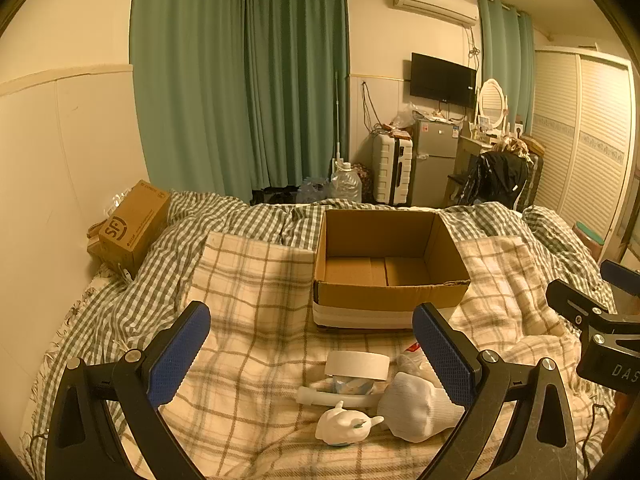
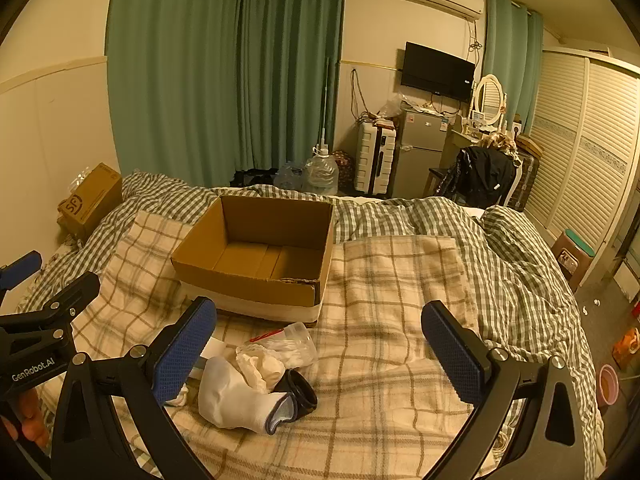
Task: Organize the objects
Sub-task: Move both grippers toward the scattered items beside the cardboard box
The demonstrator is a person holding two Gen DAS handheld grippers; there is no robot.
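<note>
Both tongs [image 1: 311, 338] [image 2: 319, 336] wide open, empty, above sock [image 2: 234, 396] pile, cardboard box [image 1: 384, 292] beyond.

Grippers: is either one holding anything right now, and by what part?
Nothing is held. The left gripper and right gripper are both open above the blanket; the white sock lies untouched.

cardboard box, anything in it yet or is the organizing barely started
Barely started. The cardboard box is empty. Nothing is in hand: the left hand-held gripper and right hand-held gripper are open. Left: tape roll, white sock, cotton swab container, figurine.
</note>
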